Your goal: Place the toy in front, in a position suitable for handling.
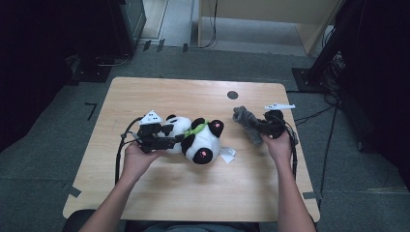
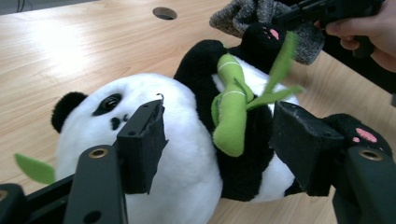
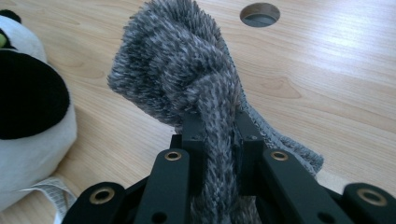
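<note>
The person's forearms enter from the bottom of the high view, each hand carrying a hand-held gripper over a pale wooden bench [image 1: 159,193]. At the left centre of that frame, the left hand-held gripper [image 1: 175,140] lies against a plush panda [image 1: 196,140], which rests on its back at the middle of the bench, a white tag at its lower right. In the left gripper view the two black jaws stand apart on either side of the panda's body, released, their pads not pressing on the fur; no earlier look is on hand to compare. A green felt bamboo stalk [image 2: 231,109] lies across the toy's chest between the jaws, and one pink-soled black paw shows at the right edge of the frame. At the right centre of the high view, the right hand-held gripper [image 1: 261,126] is clenched on a grey knitted cloth [image 1: 245,123], just right of the panda. The right gripper view shows the jaws pinching a fold of that cloth [image 3: 187,74], which bunches up above them, with the panda at the left edge and a round hole [image 3: 259,14] in the bench at the top.
</note>
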Demonstrator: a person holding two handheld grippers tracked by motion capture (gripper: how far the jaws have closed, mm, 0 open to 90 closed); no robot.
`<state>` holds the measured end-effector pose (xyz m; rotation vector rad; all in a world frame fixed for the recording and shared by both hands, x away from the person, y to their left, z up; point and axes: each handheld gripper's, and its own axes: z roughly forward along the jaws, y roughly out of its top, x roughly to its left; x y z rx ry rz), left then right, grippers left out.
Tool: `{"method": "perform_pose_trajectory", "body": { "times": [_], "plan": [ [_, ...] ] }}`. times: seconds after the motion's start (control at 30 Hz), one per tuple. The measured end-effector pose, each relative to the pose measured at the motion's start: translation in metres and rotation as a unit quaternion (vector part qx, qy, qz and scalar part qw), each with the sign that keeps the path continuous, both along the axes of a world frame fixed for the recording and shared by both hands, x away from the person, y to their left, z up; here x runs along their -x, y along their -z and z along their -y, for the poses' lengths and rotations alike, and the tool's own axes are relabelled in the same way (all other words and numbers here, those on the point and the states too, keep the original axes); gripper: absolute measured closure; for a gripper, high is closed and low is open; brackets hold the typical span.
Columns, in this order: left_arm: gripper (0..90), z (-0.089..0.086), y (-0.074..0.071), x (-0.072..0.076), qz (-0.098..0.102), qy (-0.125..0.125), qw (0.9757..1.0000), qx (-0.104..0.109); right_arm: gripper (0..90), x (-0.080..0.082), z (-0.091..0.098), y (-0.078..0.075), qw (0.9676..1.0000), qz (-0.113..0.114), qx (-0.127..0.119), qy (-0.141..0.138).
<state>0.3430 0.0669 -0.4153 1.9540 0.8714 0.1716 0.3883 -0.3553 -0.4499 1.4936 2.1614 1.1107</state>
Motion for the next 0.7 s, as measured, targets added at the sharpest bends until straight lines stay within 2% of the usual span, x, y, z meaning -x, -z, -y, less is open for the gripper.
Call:
{"method": "perform_pose_trajectory", "body": {
  "times": [0.1,0.23,0.3,0.43,0.6,0.7],
  "plan": [
    [33.5,-0.007,0.0,-0.001,0.01,-0.002,0.9999,-0.005,79.9,0.001,-0.003,-0.005,1.0,-0.004,-0.006,-0.005],
    [31.5,-0.016,0.002,-0.003,0.011,-0.003,0.9999,-0.01,79.9,0.001,-0.005,-0.009,0.9999,-0.003,-0.008,-0.009],
    [29.5,-0.019,0.004,-0.004,0.011,-0.003,0.9999,-0.007,79.8,0.003,-0.006,-0.015,0.9998,0.002,-0.012,-0.013],
    [27.5,-0.025,0.008,-0.008,0.02,-0.002,0.9997,-0.016,79.8,0.007,-0.009,-0.022,0.9998,0.007,-0.013,-0.017],
    [26.9,-0.032,0.018,-0.017,0.009,0.006,0.9999,-0.009,79.8,0.012,-0.018,-0.036,0.9994,0.013,-0.012,-0.028],
    [27.1,-0.036,0.022,-0.023,0.012,0.013,0.9996,-0.021,79.8,0.014,-0.022,-0.043,0.9991,0.018,-0.013,-0.037]
  ]
}}
